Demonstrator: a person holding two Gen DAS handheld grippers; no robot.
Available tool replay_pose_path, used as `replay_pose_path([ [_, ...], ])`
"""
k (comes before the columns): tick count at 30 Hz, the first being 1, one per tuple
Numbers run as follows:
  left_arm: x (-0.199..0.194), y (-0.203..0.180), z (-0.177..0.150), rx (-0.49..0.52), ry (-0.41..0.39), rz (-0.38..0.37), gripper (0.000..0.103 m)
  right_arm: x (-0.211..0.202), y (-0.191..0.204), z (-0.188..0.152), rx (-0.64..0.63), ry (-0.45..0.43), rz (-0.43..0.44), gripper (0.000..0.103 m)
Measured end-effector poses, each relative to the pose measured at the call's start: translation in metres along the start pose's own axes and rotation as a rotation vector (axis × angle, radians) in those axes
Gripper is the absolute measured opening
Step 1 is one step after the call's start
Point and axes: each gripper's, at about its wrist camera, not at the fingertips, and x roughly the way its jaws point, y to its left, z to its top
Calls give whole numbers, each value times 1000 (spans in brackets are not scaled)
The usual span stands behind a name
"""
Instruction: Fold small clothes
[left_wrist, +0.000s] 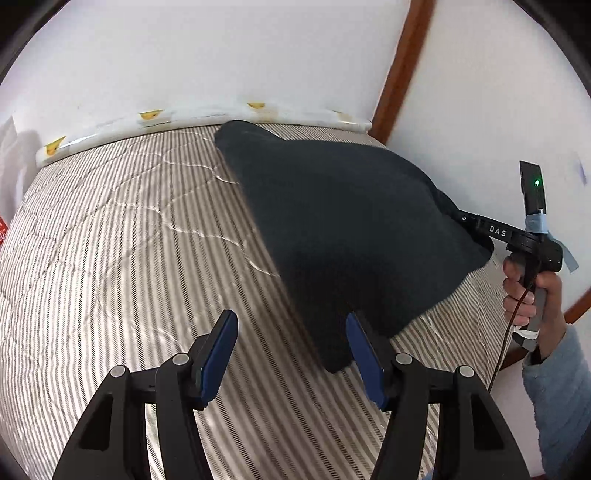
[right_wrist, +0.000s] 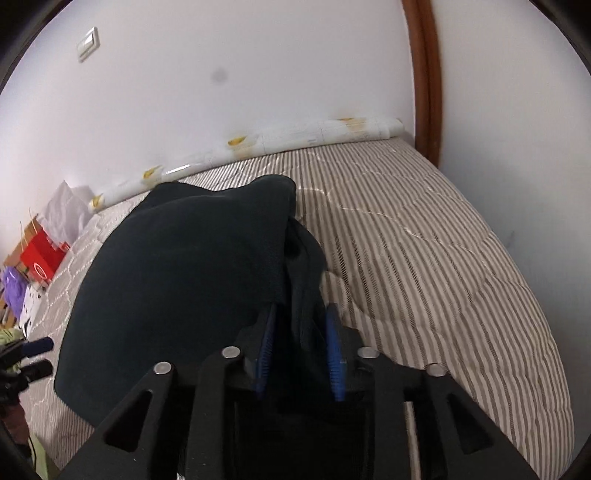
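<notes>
Between the blue pads of the right gripper (right_wrist: 301, 354) a bunched fold of the dark garment (right_wrist: 177, 266) is gathered; the jaws stand partly apart with cloth filling the gap, though whether the pads truly press on it cannot be told from the right wrist view. From that fold the garment spreads away to the left and forward, its lifted edge rising in a hump and the rest draped over the striped quilt (right_wrist: 424, 236) of the bed. In the left wrist view the same garment (left_wrist: 351, 221) hangs stretched from the right gripper's fingers at the right, and a person's hand (left_wrist: 532, 291) in a light blue sleeve (left_wrist: 557, 391) grips the black handle there. The left gripper (left_wrist: 291, 354) is spread wide with nothing between its pads; a low corner of the garment lies just beside its right-hand pad, in front of it and a little to the right, not in the jaws. Further out, a rolled white sheet with yellow marks (left_wrist: 207, 114) runs along the far edge of the bed against the white wall, and a brown wooden frame (left_wrist: 402, 70) stands at the corner. At the left of the right wrist view are a red box (right_wrist: 40, 258), purple and white things, and a wall switch (right_wrist: 88, 43).
</notes>
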Motion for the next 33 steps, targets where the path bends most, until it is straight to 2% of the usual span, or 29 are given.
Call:
replay_pose_path([
  [7,1,-8,-6,-17,6,7,59,-16,-6,-17,11,20,0,48],
  [10,2,-15,-13,3,23,-6,59,-26,-8,-25,25,16,20,49],
  [13,8,-23,-17,29,31,19,59,-29,-5,-29,14,14,22,51],
  [18,24,-25,-13,-8,47,29,59,-20,-5,-29,20,31,-2,51],
  [19,29,-24,-12,-26,52,19,55,-18,-5,-29,18,32,-13,51],
  [20,33,-23,-11,-38,52,10,45,-15,-4,-29,14,34,-23,51],
  [21,37,-22,-10,-43,57,2,39,-12,-3,-28,12,39,-30,50],
  [22,41,-21,-9,-52,61,-10,31,-9,-2,-28,11,42,-35,47],
  [23,42,-19,-8,-64,53,-13,25,-6,-1,-27,7,42,-38,37],
  [24,40,-17,-8,-76,39,-33,22,-4,1,-25,-4,40,-41,31],
  [25,37,-12,-9,-88,22,-55,19,-3,4,-24,-12,32,-52,17],
  [26,34,-9,-10,-99,7,-62,17,-3,7,-23,-15,32,-45,10],
  [33,0,23,-34,-129,-51,-14,15,-2,37,-25,-21,34,16,9],
])
